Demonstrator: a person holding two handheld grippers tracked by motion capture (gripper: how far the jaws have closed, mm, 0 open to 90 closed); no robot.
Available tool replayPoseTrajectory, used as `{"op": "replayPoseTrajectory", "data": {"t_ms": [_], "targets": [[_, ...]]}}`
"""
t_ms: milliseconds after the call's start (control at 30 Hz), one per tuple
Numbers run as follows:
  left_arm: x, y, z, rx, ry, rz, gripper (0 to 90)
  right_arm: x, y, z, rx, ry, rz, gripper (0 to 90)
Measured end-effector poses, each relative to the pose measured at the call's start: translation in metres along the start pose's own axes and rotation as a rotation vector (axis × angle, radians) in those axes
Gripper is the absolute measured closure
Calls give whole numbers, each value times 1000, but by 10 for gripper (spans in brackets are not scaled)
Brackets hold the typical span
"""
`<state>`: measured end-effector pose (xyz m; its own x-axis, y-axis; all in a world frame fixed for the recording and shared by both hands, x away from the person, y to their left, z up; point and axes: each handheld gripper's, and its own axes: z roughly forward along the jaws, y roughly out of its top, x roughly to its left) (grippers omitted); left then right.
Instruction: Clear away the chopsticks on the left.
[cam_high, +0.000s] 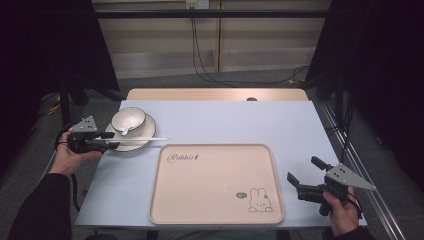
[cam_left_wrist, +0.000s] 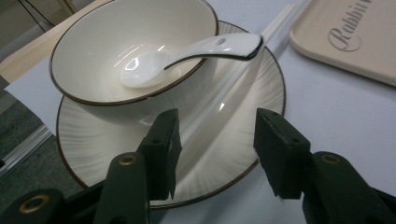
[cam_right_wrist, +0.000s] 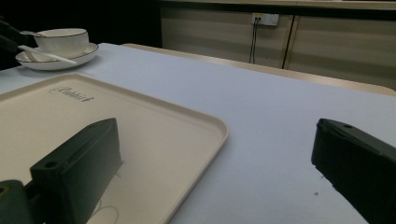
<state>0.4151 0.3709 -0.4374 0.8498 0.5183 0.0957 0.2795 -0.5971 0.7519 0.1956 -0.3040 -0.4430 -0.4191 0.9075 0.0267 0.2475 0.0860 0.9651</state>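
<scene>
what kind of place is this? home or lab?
Probably a lab-style recording setup, not a home. Dark curtains flank the pale blue-topped table, loose black cables run along the floor to a wall socket, and a metal frame rail borders the table.

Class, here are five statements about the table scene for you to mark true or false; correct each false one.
1. The spoon lies with its scoop inside the bowl. True.
2. The bowl stands on the tray. False: it stands on a plate beside the tray.
3. The left gripper has its jaws on either side of the chopsticks lying across the plate. True.
4. The right gripper holds the spoon. False: its jaws are open and empty.
5. The tray bears a cat drawing. False: it is a rabbit.
</scene>
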Motion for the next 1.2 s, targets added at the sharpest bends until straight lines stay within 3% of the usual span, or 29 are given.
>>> {"op": "replayPoseTrajectory", "data": {"t_ms": [167, 333, 433, 500, 533, 900, 1200], "targets": [[5, -1, 7, 32, -14, 16, 561, 0, 0, 0, 2, -4, 3, 10], [7, -1, 10, 52, 0, 18, 569, 0, 0, 0, 1, 3, 1, 10], [8, 1, 11, 65, 15, 42, 584, 0, 0, -1, 5, 1, -2, 10], [8, 1, 12, 49, 7, 29, 614, 0, -1, -1, 4, -4, 6, 10], [8, 1, 13, 65, -2, 47, 617, 0, -1, -1, 4, -1, 4, 10], [4, 4, 24, 87, -43, 86, 701, 0, -1, -1, 4, 3, 1, 10], [-3, 11, 37, 135, -106, 133, 740, 0, -1, -1, 2, 11, 3, 10]]}}
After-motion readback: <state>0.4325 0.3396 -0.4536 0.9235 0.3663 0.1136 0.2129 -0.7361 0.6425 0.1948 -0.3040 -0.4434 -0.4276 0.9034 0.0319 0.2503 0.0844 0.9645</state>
